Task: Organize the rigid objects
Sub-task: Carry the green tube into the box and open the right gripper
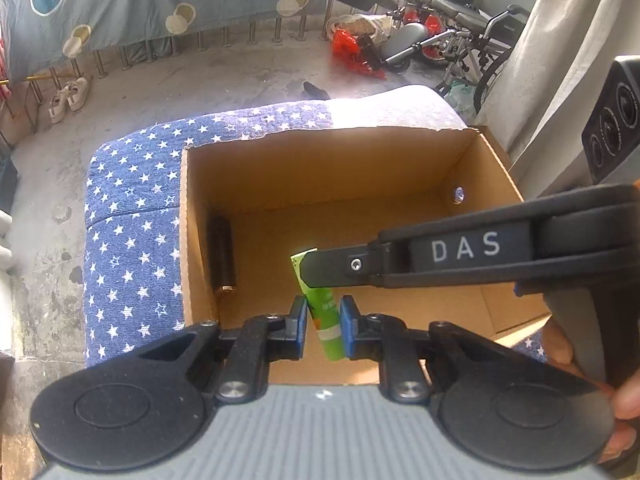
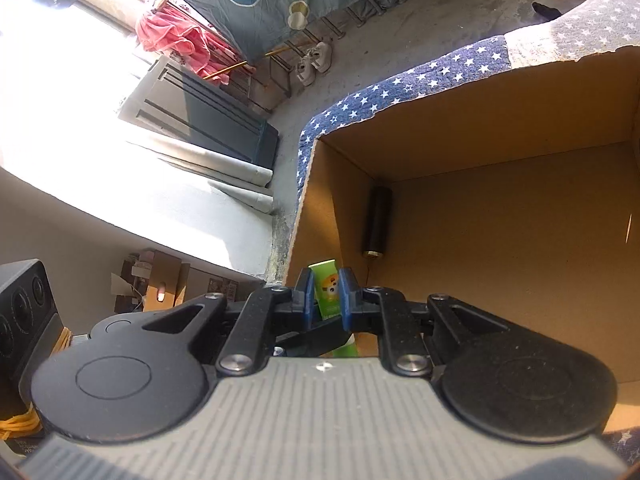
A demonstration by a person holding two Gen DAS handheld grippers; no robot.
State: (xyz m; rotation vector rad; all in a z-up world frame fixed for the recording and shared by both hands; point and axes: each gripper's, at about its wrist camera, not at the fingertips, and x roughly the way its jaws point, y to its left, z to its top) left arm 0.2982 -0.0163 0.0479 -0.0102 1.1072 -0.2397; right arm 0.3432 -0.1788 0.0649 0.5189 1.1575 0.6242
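Left gripper [image 1: 324, 326]: clenched on the lower end of a green tube [image 1: 326, 320]. Right gripper [image 2: 326, 300]: clamped on the same tube's flat crimped end. Tube: held over the open cardboard box [image 1: 400, 152], where a dark cylinder [image 1: 222, 256] lies along the left wall. Step, as judged: carrying to box. Next calls for lowering, then release by both. Box rests on star-print cushion [image 1: 128, 216]; concrete floor [image 1: 240, 72], wheelchair [image 1: 460, 20] beyond.

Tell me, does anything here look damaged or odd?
The cardboard box has a ragged, torn top edge along its far wall. Also unusual: both claws, left and right, pinch the same green tube above it.
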